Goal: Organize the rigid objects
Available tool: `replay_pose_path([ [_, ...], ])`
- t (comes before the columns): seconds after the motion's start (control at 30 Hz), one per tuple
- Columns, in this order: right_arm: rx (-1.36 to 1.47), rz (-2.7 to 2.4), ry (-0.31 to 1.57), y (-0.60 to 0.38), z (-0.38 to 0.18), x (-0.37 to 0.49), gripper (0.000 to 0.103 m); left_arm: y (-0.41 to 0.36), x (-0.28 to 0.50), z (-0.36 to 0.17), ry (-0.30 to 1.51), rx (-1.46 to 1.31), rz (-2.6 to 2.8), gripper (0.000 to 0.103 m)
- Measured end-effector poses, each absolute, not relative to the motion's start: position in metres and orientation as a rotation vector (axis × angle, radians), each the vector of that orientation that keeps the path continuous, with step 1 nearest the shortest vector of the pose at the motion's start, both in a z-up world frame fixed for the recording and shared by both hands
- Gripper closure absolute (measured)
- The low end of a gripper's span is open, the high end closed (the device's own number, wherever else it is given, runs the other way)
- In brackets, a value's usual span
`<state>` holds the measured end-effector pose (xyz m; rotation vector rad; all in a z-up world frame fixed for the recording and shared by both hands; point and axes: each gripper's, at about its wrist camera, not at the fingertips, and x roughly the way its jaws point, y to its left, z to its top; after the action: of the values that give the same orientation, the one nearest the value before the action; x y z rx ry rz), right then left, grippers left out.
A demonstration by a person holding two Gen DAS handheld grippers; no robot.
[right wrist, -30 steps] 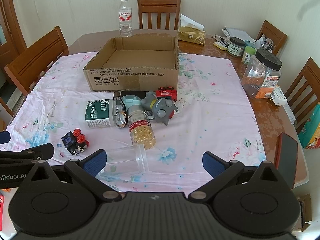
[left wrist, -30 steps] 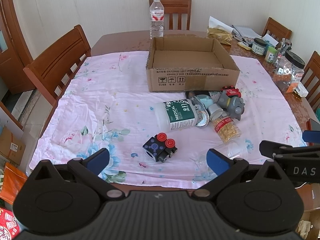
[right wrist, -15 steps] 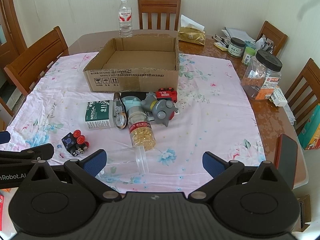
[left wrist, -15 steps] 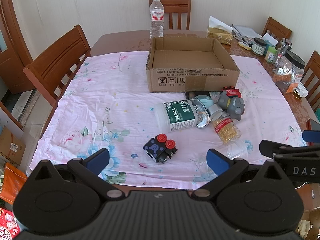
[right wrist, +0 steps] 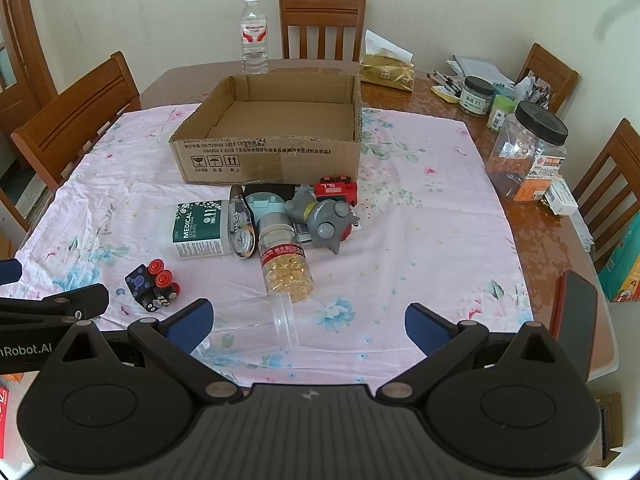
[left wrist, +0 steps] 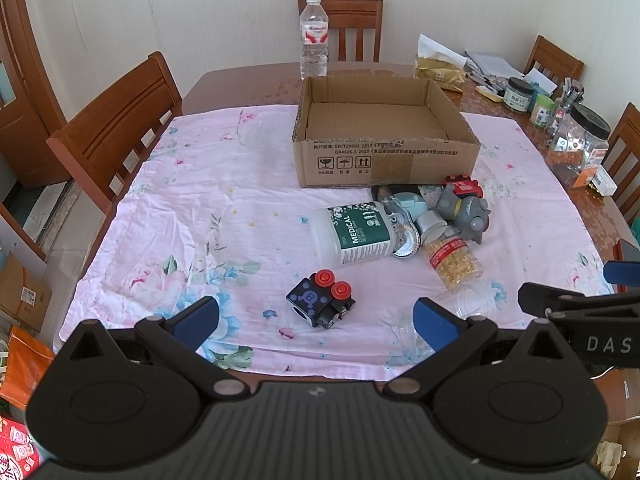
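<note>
An open cardboard box (left wrist: 384, 140) (right wrist: 276, 136) stands empty on the pink floral cloth (left wrist: 224, 216). In front of it lies a pile: a white medical bottle (left wrist: 352, 234) (right wrist: 198, 230), a capsule bottle (left wrist: 454, 256) (right wrist: 284, 262), a grey toy figure (left wrist: 466, 210) (right wrist: 326, 222) and a red toy train (right wrist: 335, 191). A black cube toy with red buttons (left wrist: 322, 302) (right wrist: 154, 286) lies nearer, and a clear plastic cup (right wrist: 256, 320) (left wrist: 472, 300) lies on its side. My left gripper (left wrist: 316, 322) and right gripper (right wrist: 308, 320) hover open over the near table edge, holding nothing.
A water bottle (left wrist: 314, 38) stands behind the box. Jars, pens and papers (right wrist: 524, 144) crowd the right side of the table. A phone (right wrist: 574, 312) lies at the right edge. Wooden chairs (left wrist: 116, 128) surround the table.
Both grippers have eased slightly back and up from the table; the objects have not moved.
</note>
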<state>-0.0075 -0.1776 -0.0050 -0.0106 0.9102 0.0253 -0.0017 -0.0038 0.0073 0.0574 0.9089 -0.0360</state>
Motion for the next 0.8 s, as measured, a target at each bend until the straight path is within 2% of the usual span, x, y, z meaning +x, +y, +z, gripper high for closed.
replay_pose_path([
  [0.8,0.047,0.309,0.846,-0.190,-0.022,-0.014,0.000,-0.004,0.002,0.010,0.851,0.106,-0.174,0.001],
])
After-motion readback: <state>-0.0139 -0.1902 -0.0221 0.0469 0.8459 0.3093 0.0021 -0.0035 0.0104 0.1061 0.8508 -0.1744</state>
